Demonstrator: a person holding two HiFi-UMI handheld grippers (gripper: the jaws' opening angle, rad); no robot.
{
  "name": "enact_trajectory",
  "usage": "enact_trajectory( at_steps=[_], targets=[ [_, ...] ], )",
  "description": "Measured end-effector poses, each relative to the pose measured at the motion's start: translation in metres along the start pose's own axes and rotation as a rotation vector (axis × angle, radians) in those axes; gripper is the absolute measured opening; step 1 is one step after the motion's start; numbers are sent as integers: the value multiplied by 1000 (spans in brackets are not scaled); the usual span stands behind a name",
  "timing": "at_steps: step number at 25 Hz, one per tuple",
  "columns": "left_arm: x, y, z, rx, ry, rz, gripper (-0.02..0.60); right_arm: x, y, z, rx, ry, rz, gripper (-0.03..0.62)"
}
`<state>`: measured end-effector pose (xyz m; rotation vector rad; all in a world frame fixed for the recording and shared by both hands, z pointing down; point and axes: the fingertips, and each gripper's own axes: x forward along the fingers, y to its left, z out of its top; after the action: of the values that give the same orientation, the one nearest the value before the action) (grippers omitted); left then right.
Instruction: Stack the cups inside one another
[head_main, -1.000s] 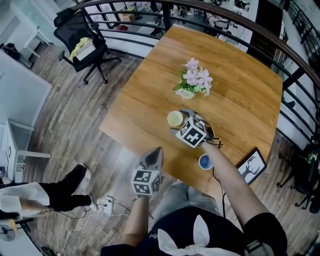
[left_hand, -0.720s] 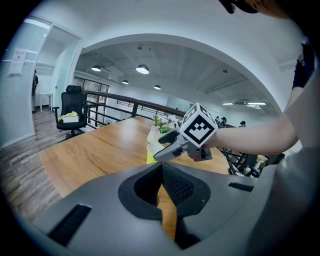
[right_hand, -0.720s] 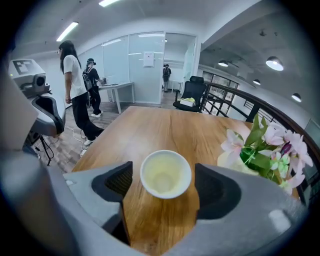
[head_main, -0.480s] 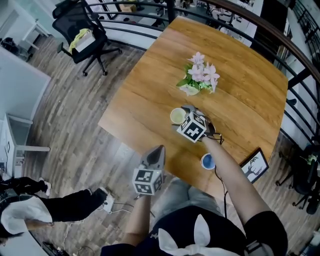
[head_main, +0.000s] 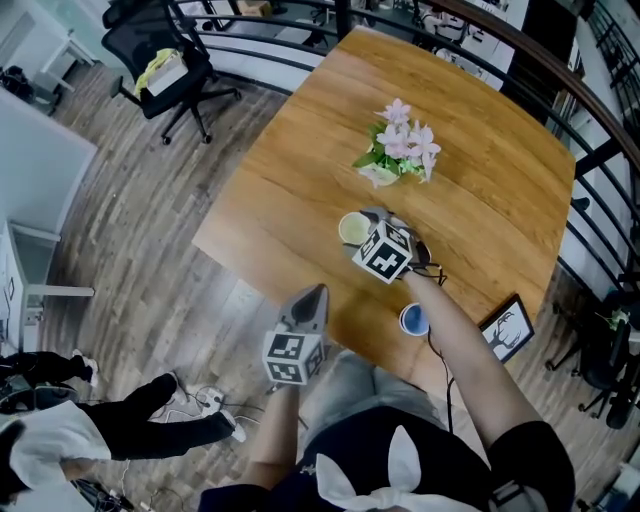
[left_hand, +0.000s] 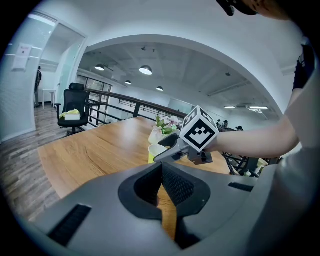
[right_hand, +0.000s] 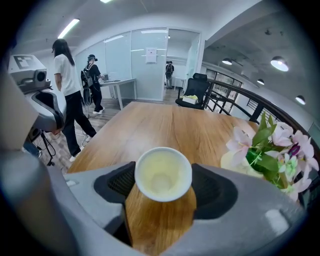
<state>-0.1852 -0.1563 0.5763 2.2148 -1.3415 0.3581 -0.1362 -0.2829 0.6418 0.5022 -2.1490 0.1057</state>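
A pale yellow cup (head_main: 352, 229) stands upright on the wooden table (head_main: 300, 180), just in front of the flower vase. My right gripper (head_main: 360, 227) reaches down around it. In the right gripper view the yellow cup (right_hand: 163, 173) sits between the two pads (right_hand: 120, 182), and the jaws are closing on it with the cup still standing on the wood. A blue cup (head_main: 411, 320) stands near the table's near edge, under my right forearm. My left gripper (head_main: 312, 296) hovers off the near edge, shut and holding nothing; its view shows the yellow cup (left_hand: 156, 151) ahead.
A white vase of pink flowers (head_main: 398, 152) stands just beyond the yellow cup. A framed picture (head_main: 503, 328) lies at the table's right near corner. A black railing (head_main: 560, 85) curves behind the table, an office chair (head_main: 160, 70) stands at far left, and a person (head_main: 100, 430) is on the floor at lower left.
My right gripper has sunk a little around the yellow cup. The left gripper has stayed put. The person at lower left has moved across the floor.
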Motion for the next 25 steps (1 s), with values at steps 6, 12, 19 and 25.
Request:
enact_trajectory(
  at_steps=[6,12,19,25],
  targets=[
    [-3,-1,5,-3,-14,11,17,-15,5,8,-3,-27,-6,347],
    [-13,-13,18,12,-42,10,17,-48,17,26,-28,-81,-18,347],
    [-33,-33,28,24,-74,22,17,-101,29,47,-52,-156,-40,347],
    [-49,-55,34,24,-100,29,17,-149,45,51,-65,-218,-52,347]
  ],
)
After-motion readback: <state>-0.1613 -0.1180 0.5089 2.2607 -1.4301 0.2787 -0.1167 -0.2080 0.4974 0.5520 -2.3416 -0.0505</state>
